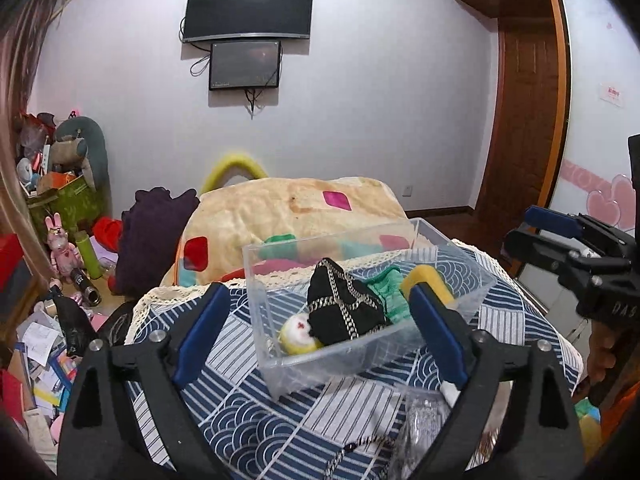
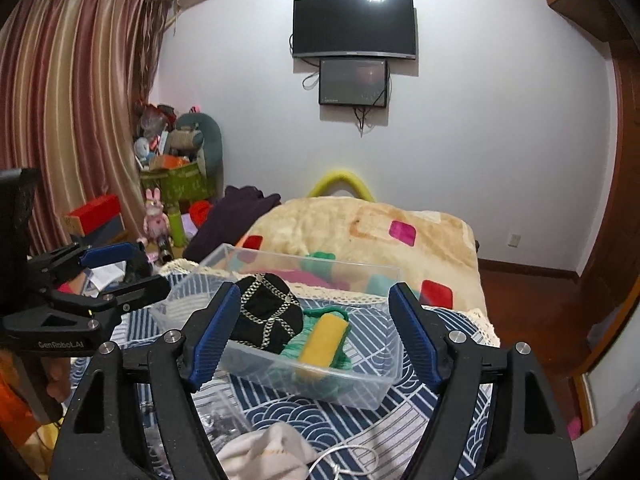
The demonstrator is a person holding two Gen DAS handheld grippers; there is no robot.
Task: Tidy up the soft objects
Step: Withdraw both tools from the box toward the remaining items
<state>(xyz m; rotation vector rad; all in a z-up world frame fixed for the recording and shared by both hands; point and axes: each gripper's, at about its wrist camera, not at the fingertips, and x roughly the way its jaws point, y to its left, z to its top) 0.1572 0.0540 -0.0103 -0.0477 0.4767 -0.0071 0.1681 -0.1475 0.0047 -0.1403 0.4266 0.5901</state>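
Left wrist view has the left gripper (image 1: 320,336) spread wide and empty above a blue-and-white patterned cloth (image 1: 256,420), its 2 blue pads framing a clear plastic bin (image 1: 448,248) just beyond them. Inside the bin lie a black pouch with a silver chain (image 1: 344,308), a small round yellow-and-white plush (image 1: 298,334) at the near left corner, a green knitted piece (image 1: 390,292) and a yellow sponge-like block (image 1: 426,278) toward the right. Far behind the bin sits a cream blanket with coloured patches (image 1: 288,208).

Right wrist view shows the right gripper (image 2: 316,332) likewise wide apart with nothing between its pads, held near the same bin. A white fabric item (image 2: 260,452) lies on the cloth at the near edge, between the gripper's arms.
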